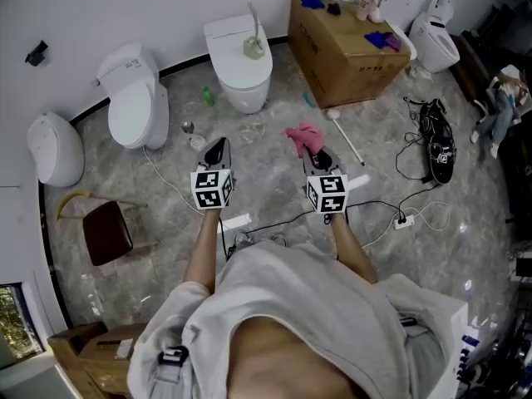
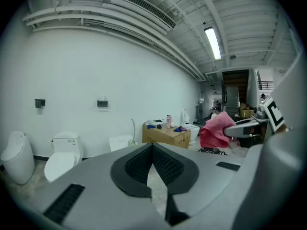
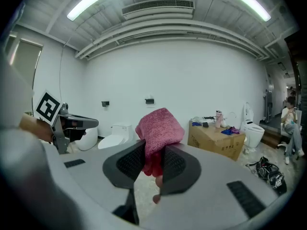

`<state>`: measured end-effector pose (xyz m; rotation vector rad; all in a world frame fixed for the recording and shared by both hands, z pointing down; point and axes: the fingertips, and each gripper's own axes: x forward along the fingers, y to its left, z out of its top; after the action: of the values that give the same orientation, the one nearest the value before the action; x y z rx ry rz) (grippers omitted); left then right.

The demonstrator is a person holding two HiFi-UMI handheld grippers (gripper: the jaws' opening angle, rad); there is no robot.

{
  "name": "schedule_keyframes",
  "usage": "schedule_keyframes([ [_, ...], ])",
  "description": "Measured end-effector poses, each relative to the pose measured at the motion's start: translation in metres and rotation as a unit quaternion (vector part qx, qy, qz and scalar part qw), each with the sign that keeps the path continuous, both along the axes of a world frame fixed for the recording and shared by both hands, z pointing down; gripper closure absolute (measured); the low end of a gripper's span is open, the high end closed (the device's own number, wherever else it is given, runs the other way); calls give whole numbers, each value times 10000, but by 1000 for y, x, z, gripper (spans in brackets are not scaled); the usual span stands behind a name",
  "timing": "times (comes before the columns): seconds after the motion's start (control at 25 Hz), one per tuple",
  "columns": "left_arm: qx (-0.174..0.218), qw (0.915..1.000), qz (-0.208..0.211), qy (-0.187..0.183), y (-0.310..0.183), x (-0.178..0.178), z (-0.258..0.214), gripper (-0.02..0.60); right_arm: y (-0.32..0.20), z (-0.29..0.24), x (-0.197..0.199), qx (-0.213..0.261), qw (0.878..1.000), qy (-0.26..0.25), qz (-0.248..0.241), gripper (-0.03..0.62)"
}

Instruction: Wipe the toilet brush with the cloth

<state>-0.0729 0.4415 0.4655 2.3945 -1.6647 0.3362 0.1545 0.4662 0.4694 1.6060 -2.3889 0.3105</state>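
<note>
- My right claw [image 3: 153,152] is clamped on the pink cloth [image 3: 159,127]. The jaws pinch its lower folds, so a bunched pad stands proud of the tips as a wiping face.
- My left claw [image 2: 152,150] is closed tip to tip with nothing between the pads. I judge it is kept free to take a brush handle.
- Both claws are held level and side by side in front of my body, above the marbled floor [image 1: 274,185]. The cloth touches nothing but the jaws.
- The toilet brush [image 1: 253,44] rests on the closed lid of the middle toilet [image 1: 241,81]. Its curved handle rises toward the wall, well apart from either claw.
- A white long-handled tool [image 1: 349,140] lies on the floor beside the cardboard box [image 1: 345,56], nearer my right claw. It may be a second brush; I cannot tell.
- Assessment: wiping has not begun. The next move calls for closing the gap, the left claw steadying the handle while the cloth meets it.
- Risk: the cables trailing across the floor lie underfoot.
</note>
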Motion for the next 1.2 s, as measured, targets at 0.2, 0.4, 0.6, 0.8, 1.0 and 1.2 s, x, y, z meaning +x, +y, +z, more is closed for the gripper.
schedule_keyframes([
  [0.2,19,10000,-27,-43,7,17,5,561,2,6,13,-32,9999,-9,-138,505],
  [0.4,-71,9999,-107,-13,11,19,14,561,2,15,13,-124,9996,9,-243,505],
  [0.6,-135,9998,-129,10,-5,12,24,561,-14,22,4,-174,9994,38,-307,505],
  [0.8,-142,9999,-62,37,-42,6,32,561,-45,30,-2,-205,9994,84,-281,505],
  [1.0,-127,9999,64,96,-101,-2,36,561,-97,33,-11,-253,9995,137,-146,505],
  [1.2,-116,9997,156,149,-166,-22,29,561,-160,23,-30,-214,9996,180,-39,505],
])
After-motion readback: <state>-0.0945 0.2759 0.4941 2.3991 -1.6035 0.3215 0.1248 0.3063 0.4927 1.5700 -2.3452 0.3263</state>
